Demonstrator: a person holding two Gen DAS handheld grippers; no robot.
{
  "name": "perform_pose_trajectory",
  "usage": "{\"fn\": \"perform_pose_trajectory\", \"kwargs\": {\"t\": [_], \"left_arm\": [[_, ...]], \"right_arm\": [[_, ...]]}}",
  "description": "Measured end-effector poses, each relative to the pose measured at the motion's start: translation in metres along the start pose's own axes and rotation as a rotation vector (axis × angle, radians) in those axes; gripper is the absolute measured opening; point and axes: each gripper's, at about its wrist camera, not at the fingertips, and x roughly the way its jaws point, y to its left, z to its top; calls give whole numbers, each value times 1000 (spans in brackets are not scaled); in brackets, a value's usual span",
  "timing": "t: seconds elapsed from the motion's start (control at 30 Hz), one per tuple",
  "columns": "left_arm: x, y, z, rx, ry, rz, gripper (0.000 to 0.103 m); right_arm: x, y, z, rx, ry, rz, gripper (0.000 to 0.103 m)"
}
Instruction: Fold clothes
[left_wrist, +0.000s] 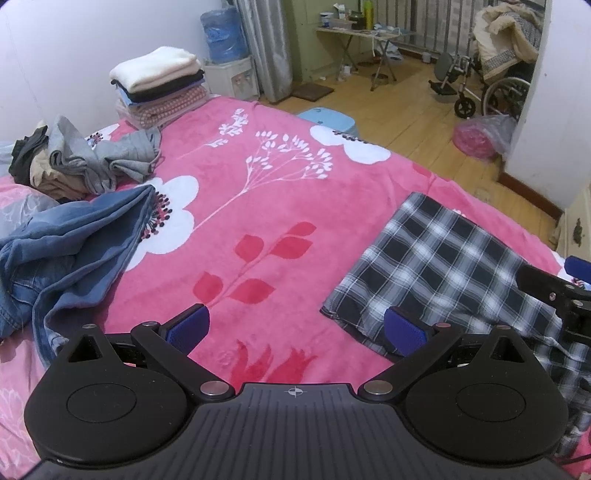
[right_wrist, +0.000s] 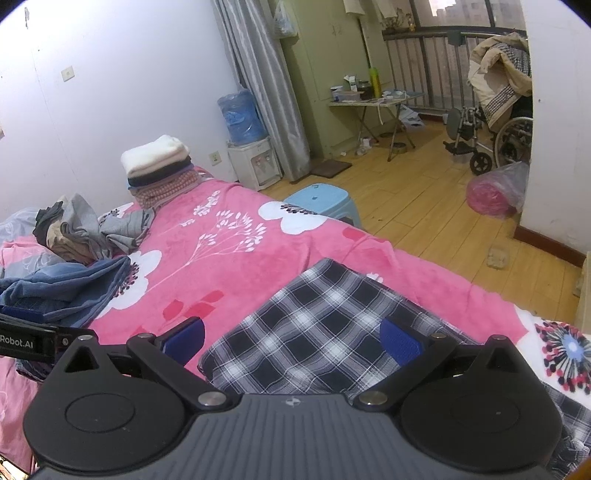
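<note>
A black-and-white plaid garment (left_wrist: 436, 266) (right_wrist: 317, 332) lies folded flat on the pink floral bed cover (left_wrist: 258, 206) (right_wrist: 221, 258). My left gripper (left_wrist: 295, 330) is open above the cover, its right pad at the garment's near left corner. My right gripper (right_wrist: 291, 341) is open right above the plaid garment, nothing held between its pads. The right gripper's arm (left_wrist: 554, 291) shows at the left wrist view's right edge. A crumpled blue denim garment (left_wrist: 62, 251) (right_wrist: 62, 288) lies to the left. Behind it sits a heap of grey and beige clothes (left_wrist: 85, 158) (right_wrist: 77, 229).
A stack of folded clothes (left_wrist: 159, 81) (right_wrist: 159, 170) stands at the bed's far corner by the wall. Beyond the bed are a blue stool (right_wrist: 321, 203), a water dispenser (right_wrist: 243, 147), a folding table (right_wrist: 373, 103), a wheelchair (right_wrist: 491, 136) and a pink bag (right_wrist: 495, 195) on the wooden floor.
</note>
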Motion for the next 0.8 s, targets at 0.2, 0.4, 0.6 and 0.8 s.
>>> {"fn": "perform_pose_trajectory", "kwargs": {"t": [0.2, 0.4, 0.6, 0.8], "left_arm": [[0, 0, -1, 0, 1, 3, 101], [-1, -1, -1, 1, 1, 8, 101], [0, 0, 0, 2, 3, 11, 101], [1, 0, -2, 7, 5, 15, 101]], "right_arm": [[0, 0, 1, 1, -1, -2, 103], [0, -1, 2, 2, -3, -2, 103], [-1, -2, 2, 3, -4, -2, 103], [-1, -3, 2, 8, -5, -3, 103]]}}
